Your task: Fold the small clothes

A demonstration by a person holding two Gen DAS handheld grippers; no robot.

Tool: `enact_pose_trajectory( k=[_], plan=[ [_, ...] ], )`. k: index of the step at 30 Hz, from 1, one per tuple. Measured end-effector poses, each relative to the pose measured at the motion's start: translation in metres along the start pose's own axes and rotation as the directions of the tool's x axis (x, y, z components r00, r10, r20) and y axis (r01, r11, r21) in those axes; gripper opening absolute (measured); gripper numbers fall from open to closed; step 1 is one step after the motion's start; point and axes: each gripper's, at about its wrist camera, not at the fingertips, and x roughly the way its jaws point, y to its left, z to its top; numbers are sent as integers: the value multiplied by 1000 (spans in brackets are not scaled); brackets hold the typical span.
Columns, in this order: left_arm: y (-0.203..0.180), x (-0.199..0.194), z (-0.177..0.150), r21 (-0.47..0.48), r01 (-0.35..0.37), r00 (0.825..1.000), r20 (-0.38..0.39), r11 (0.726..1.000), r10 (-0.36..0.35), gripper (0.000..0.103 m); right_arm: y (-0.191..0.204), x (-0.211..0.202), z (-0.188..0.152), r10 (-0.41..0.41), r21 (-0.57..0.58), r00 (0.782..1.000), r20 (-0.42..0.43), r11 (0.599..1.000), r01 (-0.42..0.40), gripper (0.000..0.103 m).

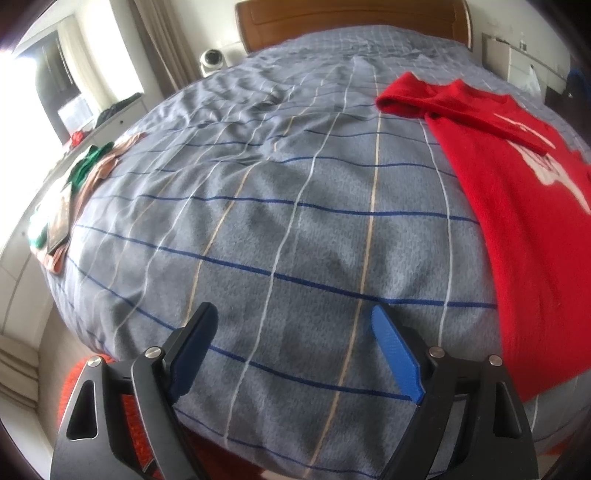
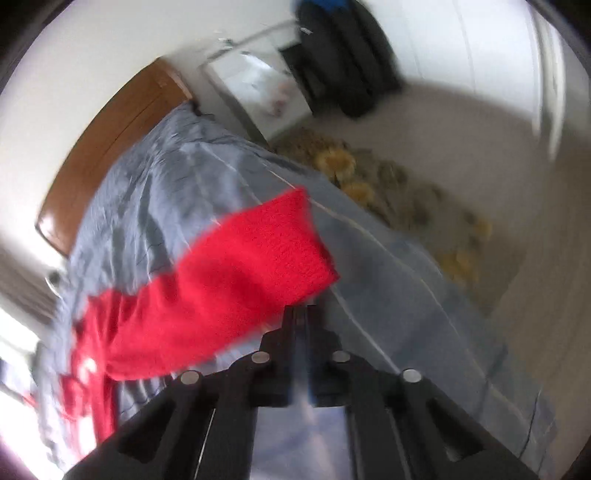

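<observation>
Two blue-padded fingers [image 1: 395, 354] of the left gripper [image 1: 295, 325] are standing spread wide over bare bedspread, nothing between them. Right gripper [image 2: 301, 314] is showing its jaws pressed together in a blurred view; whether they are pinching the sweater's edge, cannot tell. One red knit sweater [image 1: 517, 192] with a white chest design is lying on the right part of the bed, one sleeve [image 1: 443, 107] folded across its body. One heap of green and tan garments [image 1: 88, 173] is sitting at the left edge. Checked grey-blue bedspread [image 1: 277, 221] is covering the bed; one wooden headboard [image 1: 351, 22], one small white camera-like device [image 1: 211, 61], one yellow-patterned rug [image 2: 388, 192] on the floor
</observation>
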Motion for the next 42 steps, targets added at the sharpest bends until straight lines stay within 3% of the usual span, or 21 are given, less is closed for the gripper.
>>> enact_pose_trajectory(
  k=[1,3,5,9,10,12,13,14,16,19,27,30,31,33,34,36,38,40,42],
  plan=[
    [0,0,0,0,0,1000,0,1000,0,87,-6,-3,1,61,32,998,-6,998,-61,7],
    [0,0,0,1,-2,1000,0,1000,2,87,-12,-3,4,145,74,989,-16,987,-144,23],
    [0,0,0,3,-4,1000,1,1000,4,87,-13,6,7,241,135,970,-37,963,-234,59],
    [-1,-2,0,13,-19,1000,8,1000,19,87,-25,21,14,296,300,955,2,911,-283,62],
    [-1,-2,-1,17,-22,1000,10,1000,22,87,-30,28,16,303,356,953,16,889,-288,61],
    [-3,-3,-1,24,-28,1000,13,999,28,87,-32,43,22,310,403,951,8,869,-287,41],
    [-2,-3,-2,29,-31,999,15,999,31,87,-31,50,26,307,402,952,-13,873,-276,15],
    [-3,-3,-2,32,-34,999,16,999,33,87,-32,48,29,281,391,960,-11,884,-255,4],
    [-3,-4,-3,38,-36,999,19,999,36,87,-35,29,28,211,359,976,52,908,-215,4],
    [-5,-2,-3,42,-42,999,20,998,41,87,-38,12,12,61,319,998,30,945,-68,3],
    [-7,-6,-3,62,-51,998,24,997,50,87,-37,17,1,-13,294,1000,-12,956,16,2],
    [-9,-15,5,103,-49,999,19,993,47,87,-34,16,4,-26,234,999,-19,972,30,4],
    [-10,-21,11,125,-39,999,32,991,36,87,-32,12,5,-37,202,999,-17,979,40,14],
    [-14,-39,30,169,0,997,78,986,-14,88,-31,1,4,-89,166,996,-18,982,90,43],
    [-17,-49,42,195,28,993,103,980,-49,88,-31,-7,3,-101,154,995,-8,983,101,64],
    [-28,-69,72,251,94,979,151,963,-135,95,-34,-35,0,-151,118,988,39,982,146,68],
    [-50,-83,106,333,174,952,182,926,-245,101,-30,-60,-5,-181,74,979,94,982,174,68],
    [-85,-83,131,454,253,929,134,854,-346,102,-20,-88,-16,-170,10,974,147,985,171,68],
    [-137,-68,144,610,292,913,51,736,-404,102,-6,-107,-31,-123,-39,977,173,991,131,69]
  ],
)
